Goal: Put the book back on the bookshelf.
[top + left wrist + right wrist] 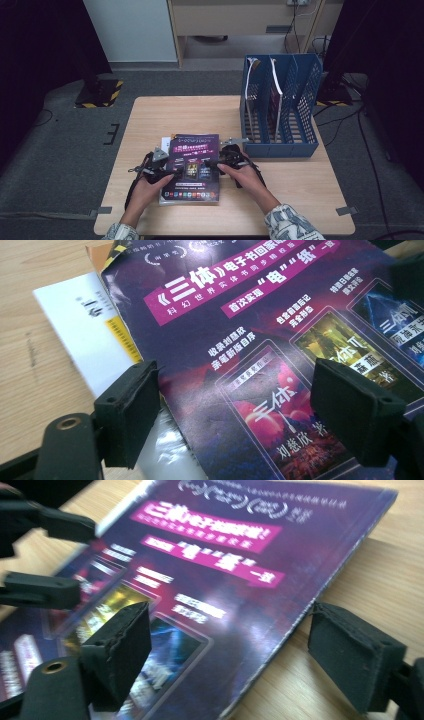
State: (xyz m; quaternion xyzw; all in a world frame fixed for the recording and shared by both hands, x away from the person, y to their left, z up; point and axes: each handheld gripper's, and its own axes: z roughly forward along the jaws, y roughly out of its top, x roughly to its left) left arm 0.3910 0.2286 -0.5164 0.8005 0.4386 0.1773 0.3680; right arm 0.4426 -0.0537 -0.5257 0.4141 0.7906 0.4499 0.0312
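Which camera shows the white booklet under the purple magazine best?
The left gripper view: the white booklet juts out beside the purple magazine, print visible. The high view shows a white corner; the right gripper view shows the magazine cover.

The high view looks forward and down from above the person's side, taking in the whole tabletop (150,115). Each gripper view rides low, close over the purple magazine (192,165), looking along its own tongs. All three views share that magazine (260,340) (225,580).
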